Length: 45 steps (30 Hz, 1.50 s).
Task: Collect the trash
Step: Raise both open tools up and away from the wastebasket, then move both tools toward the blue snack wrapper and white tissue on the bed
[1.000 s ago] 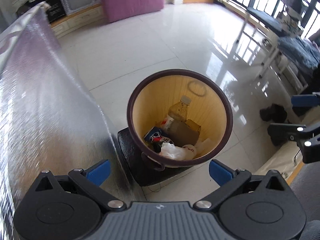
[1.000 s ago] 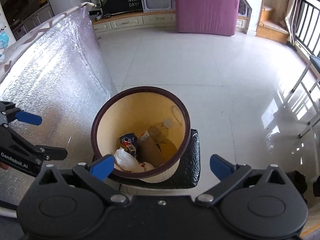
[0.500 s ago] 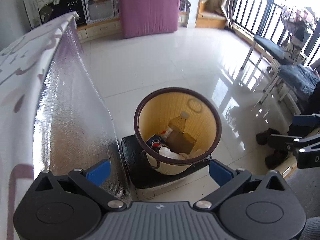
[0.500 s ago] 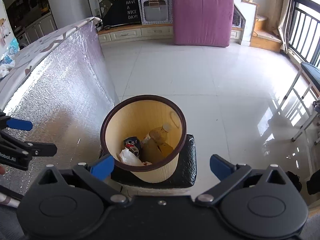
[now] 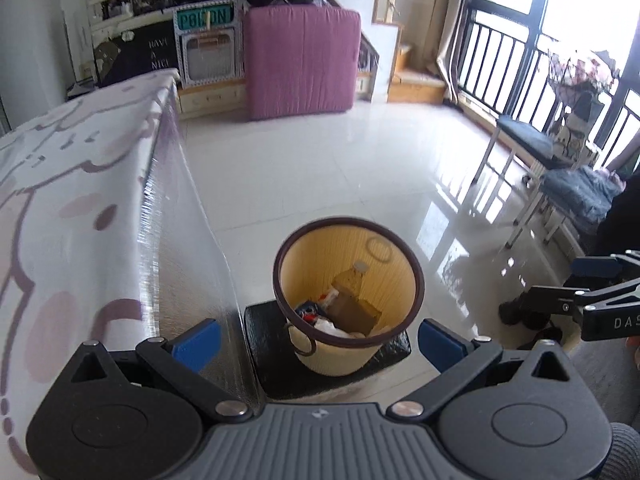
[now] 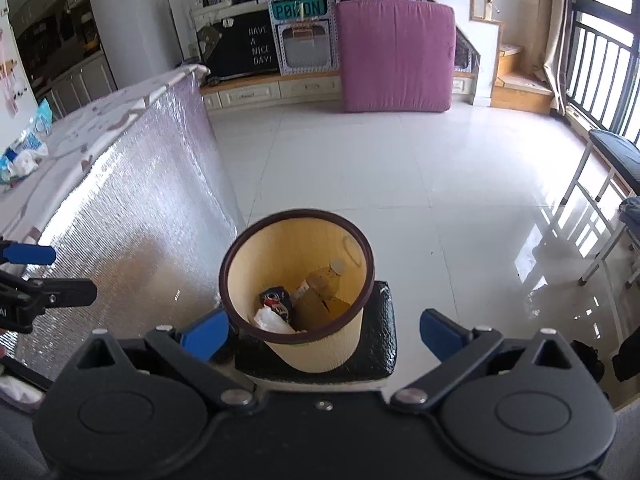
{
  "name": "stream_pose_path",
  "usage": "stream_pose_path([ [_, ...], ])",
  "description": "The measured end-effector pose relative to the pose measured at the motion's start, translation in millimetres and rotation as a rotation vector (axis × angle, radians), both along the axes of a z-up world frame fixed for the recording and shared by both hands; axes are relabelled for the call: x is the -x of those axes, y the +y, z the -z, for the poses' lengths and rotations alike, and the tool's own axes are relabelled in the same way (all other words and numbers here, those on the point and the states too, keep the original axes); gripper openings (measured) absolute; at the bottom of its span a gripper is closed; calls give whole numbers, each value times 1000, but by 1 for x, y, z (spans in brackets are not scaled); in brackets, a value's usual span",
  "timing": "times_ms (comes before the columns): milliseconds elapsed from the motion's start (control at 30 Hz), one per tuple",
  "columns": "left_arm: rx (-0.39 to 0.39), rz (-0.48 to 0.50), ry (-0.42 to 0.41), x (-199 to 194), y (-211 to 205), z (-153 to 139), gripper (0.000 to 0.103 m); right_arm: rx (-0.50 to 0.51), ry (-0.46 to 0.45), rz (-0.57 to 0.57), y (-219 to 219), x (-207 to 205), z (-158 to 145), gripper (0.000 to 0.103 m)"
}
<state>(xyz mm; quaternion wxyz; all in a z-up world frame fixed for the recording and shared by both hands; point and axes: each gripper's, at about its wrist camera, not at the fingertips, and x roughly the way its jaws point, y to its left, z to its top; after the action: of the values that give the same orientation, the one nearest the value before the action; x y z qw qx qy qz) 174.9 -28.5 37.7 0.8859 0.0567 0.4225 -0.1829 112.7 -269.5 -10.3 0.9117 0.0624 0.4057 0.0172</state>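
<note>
- The left gripper (image 5: 318, 340) fills the bottom of its own view, blue-tipped fingers (image 5: 196, 338) spread wide with nothing between them.
- The right gripper (image 6: 324, 334) is likewise wide open and empty, hanging above the floor near the bin.
- Just ahead of both sits the trash bin (image 6: 320, 354), pale yellow with a dark brown rim, upright on a black cushion (image 6: 380, 354) that lies on the floor.
- Inside the bin lie a brownish plastic bottle (image 6: 326, 278) with a white cap, a dark drinks can (image 6: 276, 298), a white crumpled wrapper (image 6: 270, 320) and a brown piece that may be cardboard (image 5: 352, 310).
- Beside the bin on the left stands a table (image 6: 132, 104), its patterned cloth (image 5: 60, 184) topping a silver foil-like drape (image 6: 132, 216) that reaches towards the floor.
- On the far end of the table top rest some blue-and-white packets (image 6: 28, 148); I cannot tell what they are.
- Beyond stretches glossy white tile floor (image 6: 360, 168).
- At the far wall a pink mattress (image 6: 396, 56) leans upright beside a low cabinet (image 6: 256, 94).
</note>
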Motion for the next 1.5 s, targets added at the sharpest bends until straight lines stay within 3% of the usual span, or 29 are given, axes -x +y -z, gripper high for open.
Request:
stream_pose_path([
  [200,66,-35,-83,16,38,-25,103,3,-87,4,17,13,-24,103],
  [400,86,-92,-182,26,89,-50,103,1,-182,-38,51,14,-44,103],
  [767,109,-311,-318,25,220,-73,103,-66,-321,-134,144,-14,-68,103],
  [900,95,-342,-373,22,269,-76,103,-104,-355,-178,179,-30,-75,103],
  [1200,93,-389,-443,-15,360,-79,103,-142,-372,-220,263,-79,-92,103],
  [1500,190,-405,-475,-78,414,-69,103,-201,-362,-323,359,-141,-112,102],
])
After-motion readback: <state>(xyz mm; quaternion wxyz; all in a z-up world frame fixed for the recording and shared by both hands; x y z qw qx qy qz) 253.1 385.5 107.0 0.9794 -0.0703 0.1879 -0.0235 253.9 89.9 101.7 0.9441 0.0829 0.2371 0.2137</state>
